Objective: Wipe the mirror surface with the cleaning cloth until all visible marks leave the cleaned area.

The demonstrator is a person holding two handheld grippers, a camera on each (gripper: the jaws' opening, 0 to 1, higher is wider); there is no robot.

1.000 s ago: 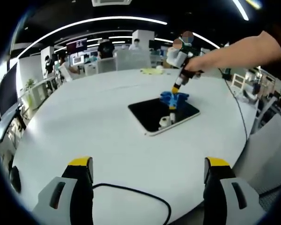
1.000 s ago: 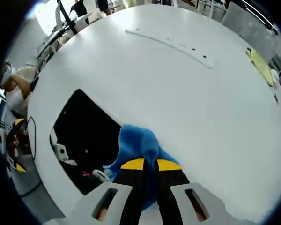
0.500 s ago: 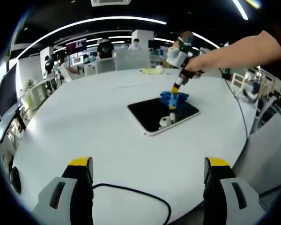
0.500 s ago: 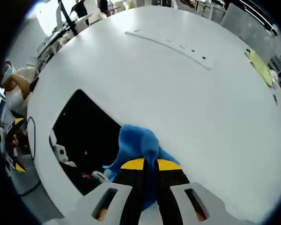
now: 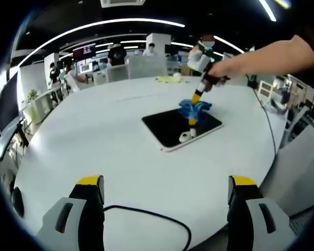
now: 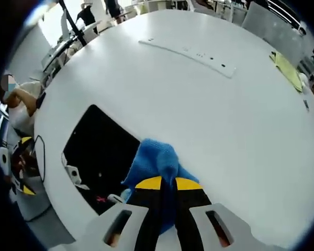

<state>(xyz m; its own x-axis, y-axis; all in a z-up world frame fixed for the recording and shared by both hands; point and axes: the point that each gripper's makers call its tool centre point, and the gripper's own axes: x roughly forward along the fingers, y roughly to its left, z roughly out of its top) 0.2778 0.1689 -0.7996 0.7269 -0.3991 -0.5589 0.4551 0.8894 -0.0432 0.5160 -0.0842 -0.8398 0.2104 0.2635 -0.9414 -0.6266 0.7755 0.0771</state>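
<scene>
We see a large round white desk [image 5: 110,130] with a flat rectangular mirror with rounded corners, dark where it reflects the ceiling [image 5: 172,128], lying on it. In the left gripper view our left claw [image 5: 166,189] sits low over the near edge of the desk, its two yellow-tipped jaws spread wide apart and holding nothing; a thin black cable [image 5: 157,214] loops across the desk between them. Well beyond it, the right claw [image 5: 197,97] comes down from a person's hand at the far corner of the mirror, with a crumpled blue cleaning cloth [image 5: 194,107] bunched at its tip and touching the glass there.

In the right gripper view the right claw [image 6: 167,184] has its yellow-tipped jaws drawn together and clamped on the blue cloth [image 6: 154,162], which spills out over the mirror's edge [image 6: 97,149] and the white desk beside it. The dark glass reflects parts of the gripper. Farther across the desk lie a long white strip with small dark dots [image 6: 186,51] and a yellow sheet [image 6: 288,70] near the far rim.
</scene>
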